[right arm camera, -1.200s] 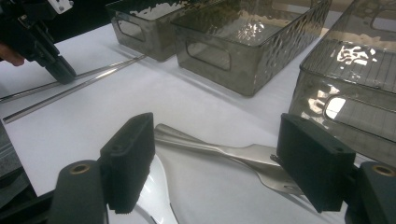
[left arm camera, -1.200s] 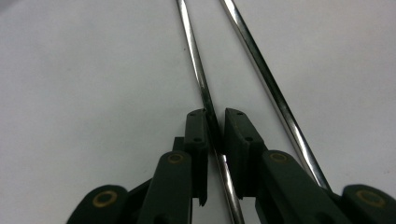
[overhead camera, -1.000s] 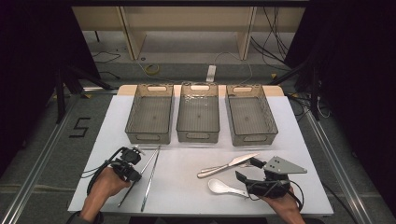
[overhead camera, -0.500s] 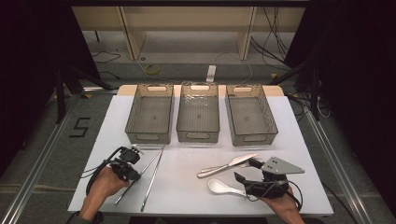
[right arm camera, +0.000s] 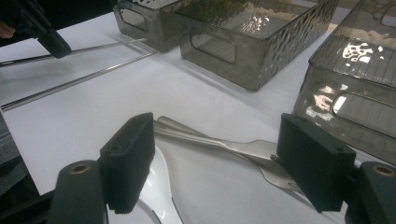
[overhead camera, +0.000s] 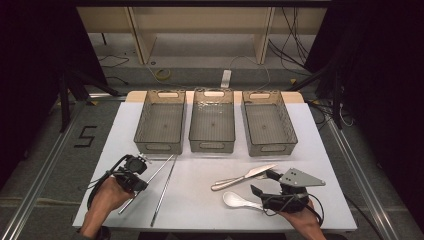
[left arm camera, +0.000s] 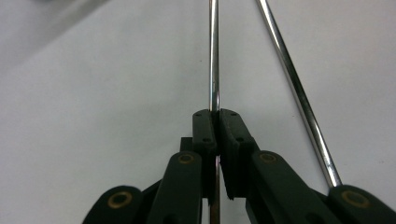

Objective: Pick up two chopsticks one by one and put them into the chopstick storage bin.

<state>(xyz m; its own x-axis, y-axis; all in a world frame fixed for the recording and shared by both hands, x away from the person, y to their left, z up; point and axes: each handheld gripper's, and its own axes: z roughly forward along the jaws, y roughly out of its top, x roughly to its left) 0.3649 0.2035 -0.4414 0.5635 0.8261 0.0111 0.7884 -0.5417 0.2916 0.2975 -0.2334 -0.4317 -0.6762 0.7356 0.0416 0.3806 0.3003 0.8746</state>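
Note:
Two long metal chopsticks lie on the white table (overhead camera: 200,210) at the front left. My left gripper (overhead camera: 140,169) is shut on the left chopstick (overhead camera: 150,181). In the left gripper view the pads (left arm camera: 205,128) pinch that rod (left arm camera: 214,70), and the second chopstick (left arm camera: 294,88) runs free to the right of it. At the front right my right gripper (overhead camera: 262,183) stands open, low over a metal knife (overhead camera: 245,176) and a white spoon (overhead camera: 235,200). In the right gripper view the knife (right arm camera: 210,137) and the spoon (right arm camera: 156,186) lie between the wide-apart jaws, untouched.
Three clear grey bins stand in a row across the middle of the table: left (overhead camera: 159,148), centre (overhead camera: 212,146), right (overhead camera: 272,148). All look empty. Bare shelving and cables lie beyond the far edge. The second chopstick (overhead camera: 162,192) lies just right of my left gripper.

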